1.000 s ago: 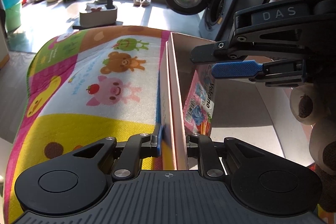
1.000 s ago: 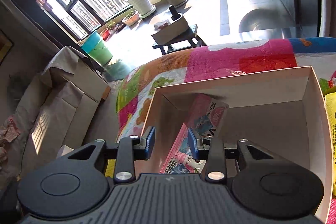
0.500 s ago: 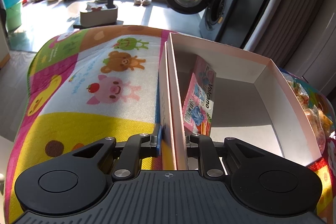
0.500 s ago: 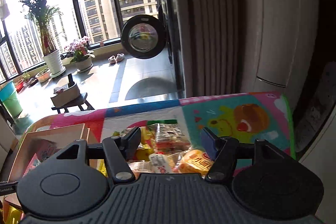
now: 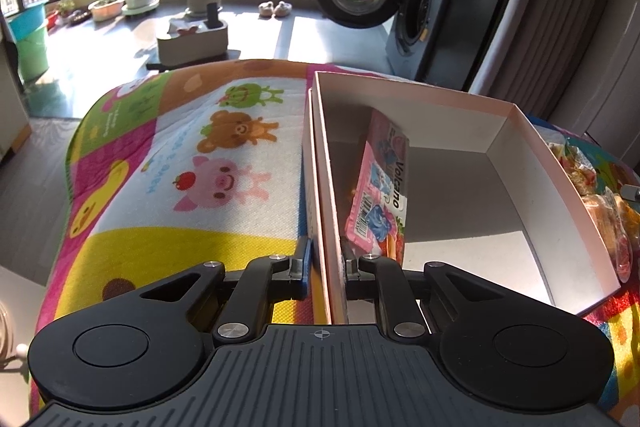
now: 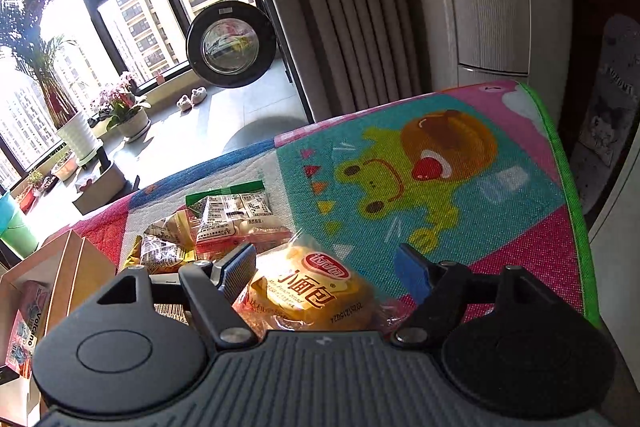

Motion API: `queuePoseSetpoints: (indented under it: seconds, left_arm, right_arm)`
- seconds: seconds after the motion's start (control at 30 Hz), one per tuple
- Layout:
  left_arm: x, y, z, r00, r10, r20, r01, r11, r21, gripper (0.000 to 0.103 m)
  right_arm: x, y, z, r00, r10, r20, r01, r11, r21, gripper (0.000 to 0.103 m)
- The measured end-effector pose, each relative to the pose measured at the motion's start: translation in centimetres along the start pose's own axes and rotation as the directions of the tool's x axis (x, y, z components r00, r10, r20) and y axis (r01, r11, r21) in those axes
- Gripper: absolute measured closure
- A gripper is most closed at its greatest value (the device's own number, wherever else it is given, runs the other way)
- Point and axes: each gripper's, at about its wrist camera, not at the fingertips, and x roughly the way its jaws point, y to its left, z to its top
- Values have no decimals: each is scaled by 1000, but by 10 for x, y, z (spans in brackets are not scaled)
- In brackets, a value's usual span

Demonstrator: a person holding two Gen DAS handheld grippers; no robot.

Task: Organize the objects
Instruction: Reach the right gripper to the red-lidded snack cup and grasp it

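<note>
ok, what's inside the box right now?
One pink snack packet stands on edge against the left wall of the box. The rest of the floor looks bare; the near corner is hidden behind the left gripper.

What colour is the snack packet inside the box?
Mostly pink, with blue pictures; the packet shows best in the left wrist view.

An open white cardboard box (image 5: pixel 532 163) holds one pink "Volcano" packet (image 5: pixel 380 191) leaning upright against its left wall. Beside the box's right wall lies a heap of wrapped snacks (image 6: pixel 224 227), a yellow bread bun packet (image 6: pixel 308 291) nearest.
</note>
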Motion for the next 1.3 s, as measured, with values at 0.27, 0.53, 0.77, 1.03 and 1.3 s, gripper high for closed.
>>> queuePoseSetpoints:
  seconds: [0.27,0.53,0.77,1.03,1.3]
  left_arm:
    - [0,-2,1,1000,17,-3,-17,1000,-5,88]
    - [-1,1,1,1000,1,2,-1,1000,-19,88]
    - [0,3,0,1000,-5,7,5,1000,-23,88]
    - [-1,1,-2,1000,-4,7,4,1000,-12,88]
    - [-1,2,-2,1000,-15,7,15,1000,-18,87]
  right_arm:
    - [-11,-17,-16,997,60,-55,-58,997,42,30]
    - [-82,6,-62,992,-94,89,113,963,-244,29]
    - [-107,63,-98,996,56,66,-10,831,-557,26]
    - [-50,75,-93,1000,-8,13,13,850,-527,26]
    - [-59,68,-93,997,-40,-66,5,889,-458,52]
